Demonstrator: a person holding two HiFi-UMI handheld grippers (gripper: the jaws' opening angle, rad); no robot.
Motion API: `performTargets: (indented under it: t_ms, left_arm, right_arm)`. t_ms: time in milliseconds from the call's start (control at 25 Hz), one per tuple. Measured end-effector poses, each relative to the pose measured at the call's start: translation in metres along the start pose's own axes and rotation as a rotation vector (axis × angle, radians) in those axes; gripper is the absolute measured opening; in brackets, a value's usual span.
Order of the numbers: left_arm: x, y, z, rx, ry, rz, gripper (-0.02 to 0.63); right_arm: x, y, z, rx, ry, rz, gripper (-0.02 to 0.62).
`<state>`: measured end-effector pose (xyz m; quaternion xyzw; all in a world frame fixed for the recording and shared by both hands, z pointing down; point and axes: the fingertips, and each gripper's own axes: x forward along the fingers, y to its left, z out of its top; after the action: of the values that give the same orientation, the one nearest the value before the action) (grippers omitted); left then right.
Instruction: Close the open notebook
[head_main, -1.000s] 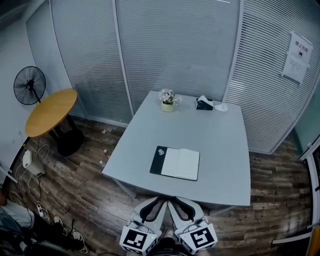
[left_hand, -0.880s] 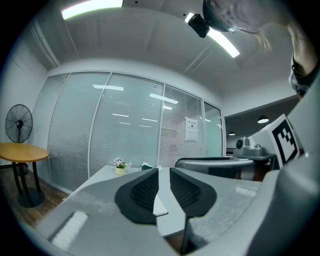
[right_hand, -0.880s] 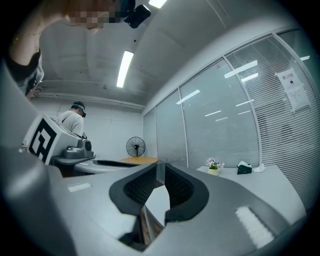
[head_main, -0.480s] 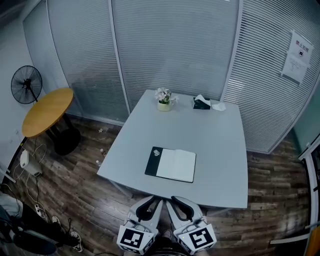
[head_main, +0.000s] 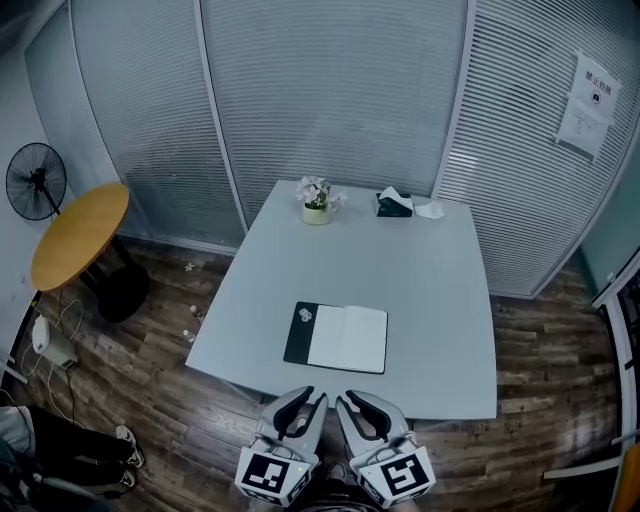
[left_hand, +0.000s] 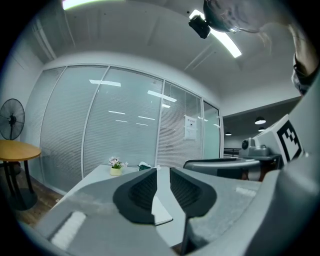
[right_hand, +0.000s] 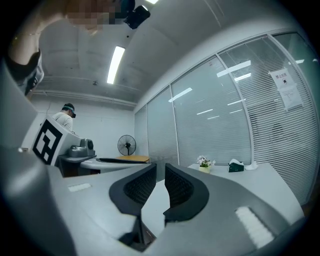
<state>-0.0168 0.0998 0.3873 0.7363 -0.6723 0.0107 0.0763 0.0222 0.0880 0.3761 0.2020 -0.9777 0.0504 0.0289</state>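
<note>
Notebook (head_main: 336, 338) lies on the table (head_main: 430, 290), toward its near edge. Plant (head_main: 316, 200) and tissue box (head_main: 394, 203) stand at the far edge, plant to the left. Round table (head_main: 78, 235) stands left of the table; fan (head_main: 36, 181) behind it.

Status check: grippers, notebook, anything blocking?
Left gripper and right gripper open, empty, short of the table. Notebook open, lying flat. Plant and tissue box at far edge, not blocking.
</note>
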Motion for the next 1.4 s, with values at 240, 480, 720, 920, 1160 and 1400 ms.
performTargets:
  t_ms: [240,480,720,920,1160,1400]
  left_arm:
    - [0.029,0.025,0.000,-0.005,0.004,-0.031,0.077]
    - [0.063,0.052,0.007,0.000,-0.002,-0.077,0.077]
    - [0.098,0.079,0.014,0.003,0.000,-0.128,0.077]
    - [0.120,0.099,0.016,0.002,0.007,-0.162,0.077]
    - [0.140,0.122,0.013,-0.003,0.023,-0.210,0.077]
    - [0.149,0.142,0.007,0.005,0.031,-0.246,0.077]
  right_arm:
    - [0.034,-0.018,0.000,-0.002,0.004,-0.020,0.055]
    - [0.072,-0.036,0.001,-0.003,0.005,-0.043,0.055]
    - [0.107,-0.058,0.006,-0.007,0.006,-0.082,0.057]
    - [0.132,-0.072,0.005,-0.008,0.014,-0.122,0.058]
    - [0.161,-0.082,0.000,0.002,0.021,-0.153,0.061]
    - [0.185,-0.083,-0.005,0.010,0.026,-0.169,0.061]
